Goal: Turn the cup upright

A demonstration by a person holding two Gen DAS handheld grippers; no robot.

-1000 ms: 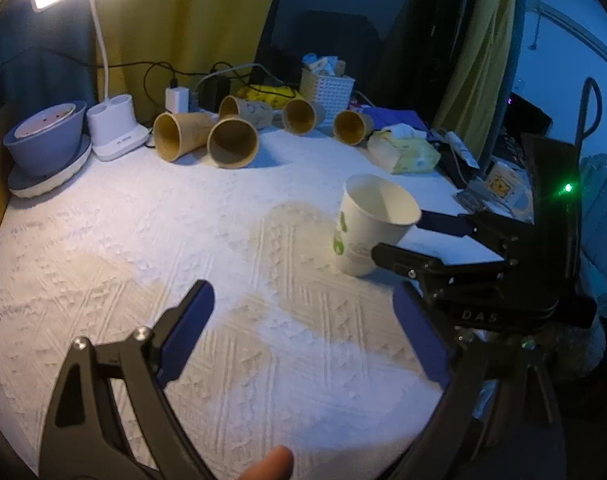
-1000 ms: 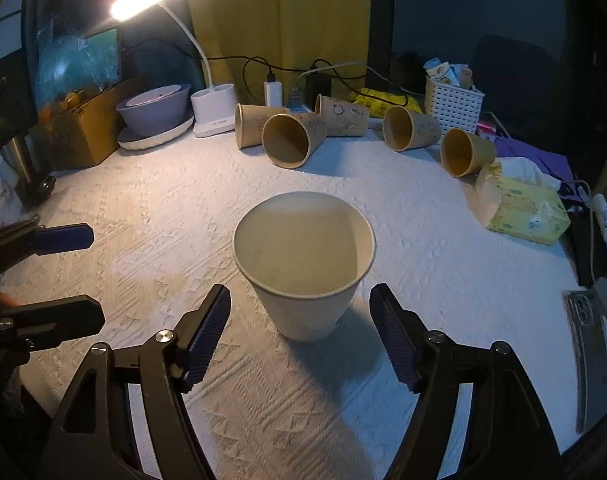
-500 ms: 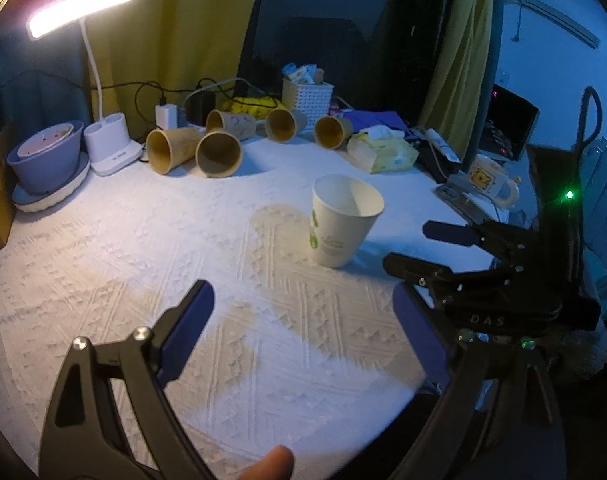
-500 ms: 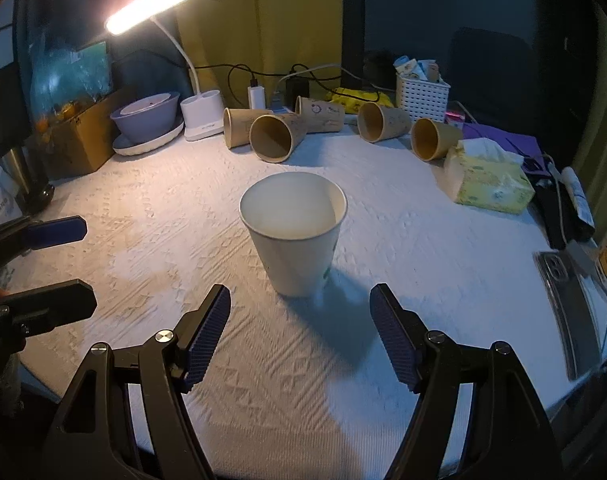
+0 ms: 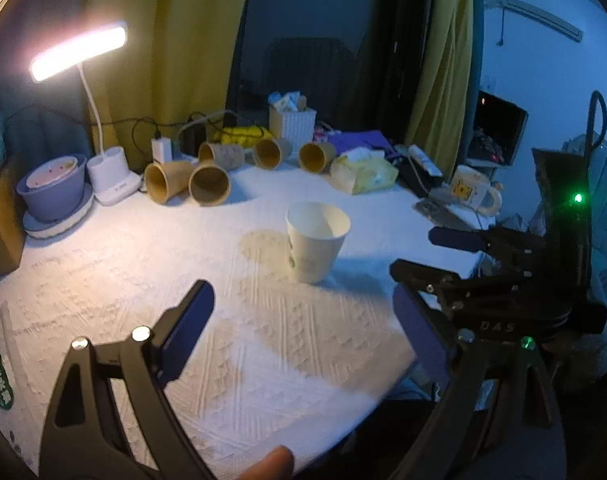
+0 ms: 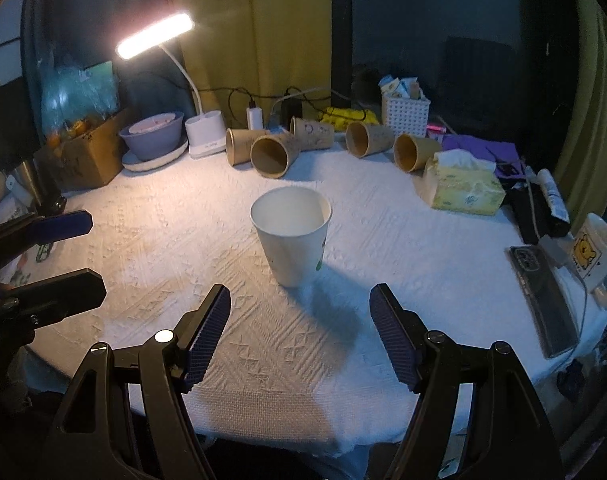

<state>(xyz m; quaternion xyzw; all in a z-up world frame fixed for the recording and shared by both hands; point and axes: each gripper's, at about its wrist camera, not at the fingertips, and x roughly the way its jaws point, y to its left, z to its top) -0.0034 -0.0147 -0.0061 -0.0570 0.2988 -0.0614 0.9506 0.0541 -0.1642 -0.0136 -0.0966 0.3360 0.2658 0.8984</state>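
One white paper cup (image 6: 290, 240) upright | woven tablecloth (image 6: 183, 248) | tapered

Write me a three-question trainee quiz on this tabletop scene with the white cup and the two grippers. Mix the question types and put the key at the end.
1. True or false: the white paper cup stands upright with its mouth facing up.
2. Multiple choice: the right gripper is A) shut on the white cup, B) open and apart from it, C) shut on a brown cup.
3. Short answer: how do the brown paper cups at the back of the table lie?

Key
1. True.
2. B. Its jaws stand wide with nothing between them; the left gripper is open too.
3. On their sides, near the desk lamp and the tissue pack.
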